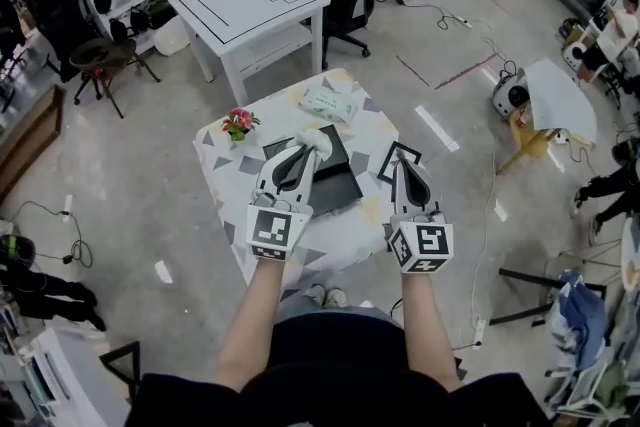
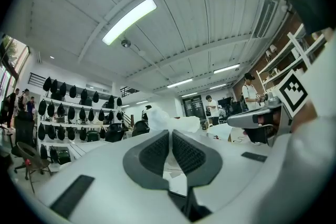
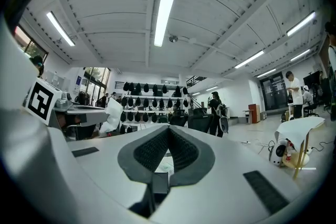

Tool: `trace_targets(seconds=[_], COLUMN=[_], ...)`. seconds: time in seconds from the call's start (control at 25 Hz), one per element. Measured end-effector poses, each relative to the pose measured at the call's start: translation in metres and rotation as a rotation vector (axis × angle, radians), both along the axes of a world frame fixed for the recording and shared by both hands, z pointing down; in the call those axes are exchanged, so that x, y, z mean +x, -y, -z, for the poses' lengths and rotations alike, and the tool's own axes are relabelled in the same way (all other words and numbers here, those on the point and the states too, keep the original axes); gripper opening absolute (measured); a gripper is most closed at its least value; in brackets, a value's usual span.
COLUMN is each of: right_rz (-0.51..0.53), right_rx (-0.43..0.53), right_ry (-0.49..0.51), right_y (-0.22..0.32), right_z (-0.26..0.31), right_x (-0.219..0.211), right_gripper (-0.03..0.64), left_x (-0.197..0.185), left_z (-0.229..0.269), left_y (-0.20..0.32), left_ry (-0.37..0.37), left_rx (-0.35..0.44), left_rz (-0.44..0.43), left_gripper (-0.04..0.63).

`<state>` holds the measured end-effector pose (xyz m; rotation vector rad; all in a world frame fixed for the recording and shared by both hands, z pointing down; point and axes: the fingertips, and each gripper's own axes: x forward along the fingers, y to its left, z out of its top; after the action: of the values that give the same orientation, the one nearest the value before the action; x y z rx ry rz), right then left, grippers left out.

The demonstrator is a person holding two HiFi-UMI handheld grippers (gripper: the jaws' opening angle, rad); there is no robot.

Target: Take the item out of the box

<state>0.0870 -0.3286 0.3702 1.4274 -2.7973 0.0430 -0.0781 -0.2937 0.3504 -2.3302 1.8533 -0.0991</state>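
Observation:
An open black box [image 1: 338, 183] lies on the cloth-covered table [image 1: 220, 165]. My left gripper [image 1: 301, 147] hovers over the box's left part, shut on a crumpled white plastic-wrapped item [image 1: 318, 141]. In the left gripper view the jaws [image 2: 171, 134] pinch that white item [image 2: 176, 123], which bulges beyond the tips. My right gripper [image 1: 404, 162] hangs at the box's right side, shut with nothing between its pads [image 3: 168, 132]. The right gripper view shows the left gripper [image 3: 79, 114] with the white item [image 3: 113, 114] at the left.
A white plastic bag [image 1: 331, 102] lies at the table's far side and a small flower pot [image 1: 239, 123] at its far left corner. A black-edged square [image 1: 392, 153] lies right of the box. A white table [image 1: 250, 5], chairs and helmet shelves stand beyond.

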Motion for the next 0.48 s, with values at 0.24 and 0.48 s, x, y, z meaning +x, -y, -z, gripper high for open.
trace_targets(seconds=[0.24,0.48], right_rz=[-0.006,-0.011], right_rx=[-0.006,-0.008], right_ry=[-0.004,-0.013], right_y=[-0.0023,-0.0008], right_z=[-0.0025,-0.0034], right_x=[0.0000,-0.0004], right_gripper=[0.002,0.002], left_x=[0.0004,-0.0012], left_z=[-0.0040,-0.0061], left_y=[-0.0008,0.0018], left_ry=[-0.002,-0.006], left_rx=[-0.008,-0.013], left_rz=[-0.008,-0.011], left_gripper=[0.031,0.031])
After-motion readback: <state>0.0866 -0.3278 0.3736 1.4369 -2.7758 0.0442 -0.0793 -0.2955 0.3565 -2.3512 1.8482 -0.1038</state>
